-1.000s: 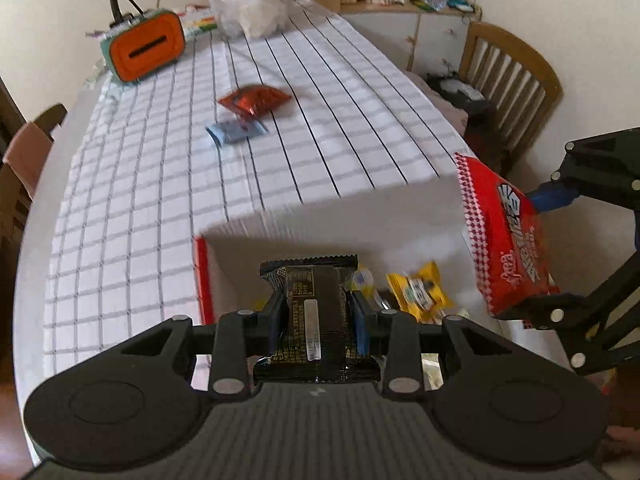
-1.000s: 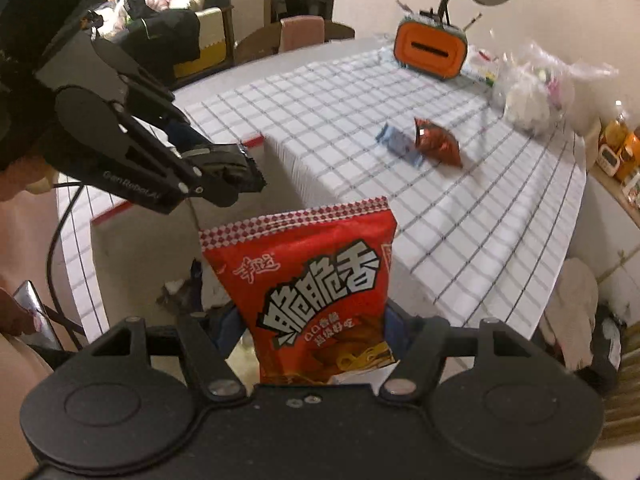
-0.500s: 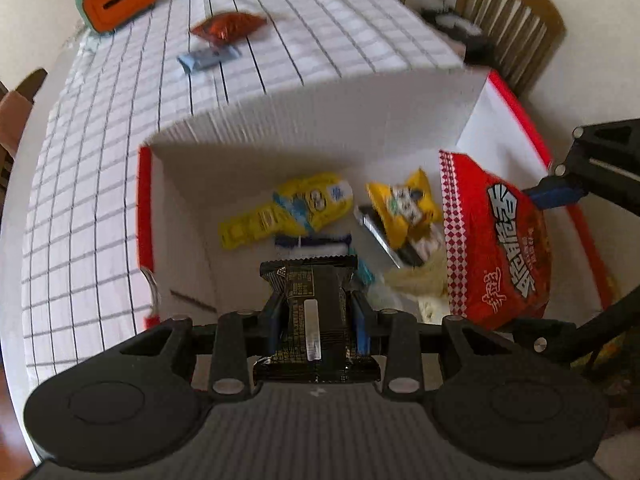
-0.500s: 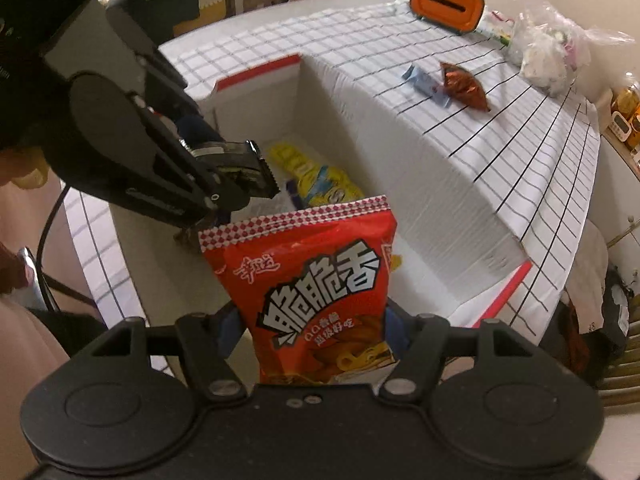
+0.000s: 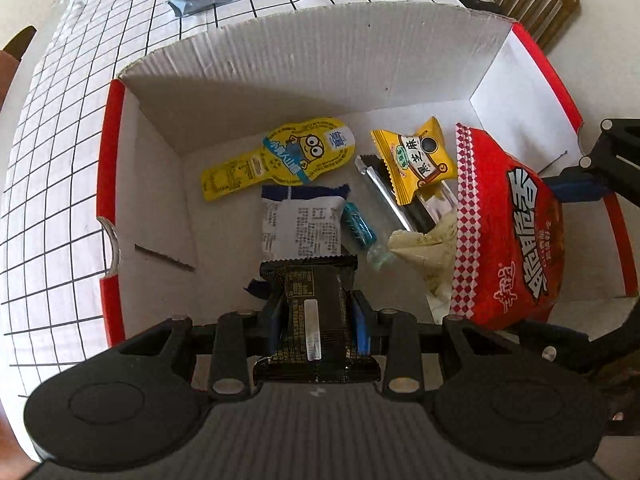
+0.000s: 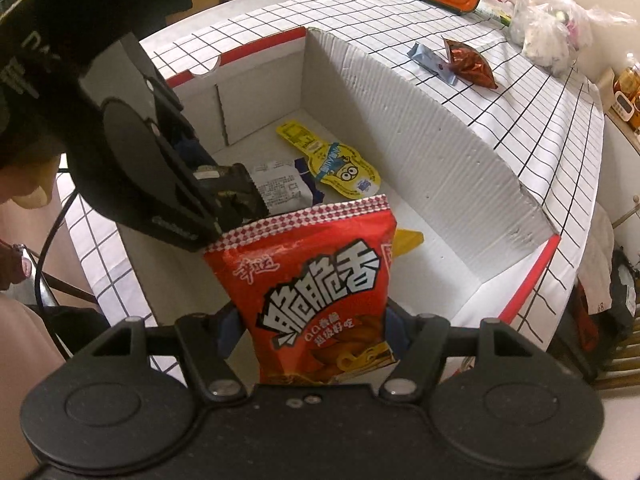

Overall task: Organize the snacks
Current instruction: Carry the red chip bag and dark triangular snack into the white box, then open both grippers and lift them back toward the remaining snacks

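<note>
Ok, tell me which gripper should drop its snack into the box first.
Probably left: the left gripper holds the black packet over bare box floor; the red bag hangs above other snacks.

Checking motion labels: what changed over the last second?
Both hand-held grippers moved from above the table edge to over the open box and lowered toward it. The left hand-held gripper kept hold of the black packet, the right the red bag. Nothing let go; the snacks on the tablecloth stayed put.
</note>
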Motion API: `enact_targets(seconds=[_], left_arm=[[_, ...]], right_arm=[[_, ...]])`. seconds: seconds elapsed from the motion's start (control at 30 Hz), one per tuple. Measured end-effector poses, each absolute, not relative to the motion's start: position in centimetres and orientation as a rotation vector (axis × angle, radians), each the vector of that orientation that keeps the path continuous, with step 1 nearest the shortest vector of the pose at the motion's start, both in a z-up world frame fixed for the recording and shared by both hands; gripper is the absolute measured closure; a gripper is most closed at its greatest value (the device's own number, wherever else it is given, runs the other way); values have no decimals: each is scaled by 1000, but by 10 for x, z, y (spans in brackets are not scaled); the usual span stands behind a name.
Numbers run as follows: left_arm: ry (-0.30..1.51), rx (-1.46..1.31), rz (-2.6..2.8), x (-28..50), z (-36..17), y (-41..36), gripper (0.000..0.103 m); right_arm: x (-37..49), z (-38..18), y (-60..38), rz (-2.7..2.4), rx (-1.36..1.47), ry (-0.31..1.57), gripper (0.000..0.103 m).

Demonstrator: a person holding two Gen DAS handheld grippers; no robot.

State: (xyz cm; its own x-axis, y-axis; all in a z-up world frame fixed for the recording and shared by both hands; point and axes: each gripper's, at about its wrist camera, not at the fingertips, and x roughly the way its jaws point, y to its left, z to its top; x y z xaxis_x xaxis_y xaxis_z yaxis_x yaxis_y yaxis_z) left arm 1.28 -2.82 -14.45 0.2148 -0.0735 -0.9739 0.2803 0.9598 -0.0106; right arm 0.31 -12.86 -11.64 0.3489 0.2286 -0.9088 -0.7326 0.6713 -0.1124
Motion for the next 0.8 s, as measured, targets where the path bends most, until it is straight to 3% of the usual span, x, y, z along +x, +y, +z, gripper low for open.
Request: enact_targets(seconds=[0.37,0.43,0.67,0.8], left_arm=[[1284,158,-268,9,-134,-24,66],[1267,156,-270,8,-128,-23,57],[1162,160,-284,1,-101,-20,46],[1092,148,-286,-2,-80,-16,34]], right_arm=[[3,-104,-139,662,-490,1015,30],[3,-100,-141,661,-472,1004,28],[6,-78,-151,663,-384,967,21],[11,-65,-155,653,-338,944,19]])
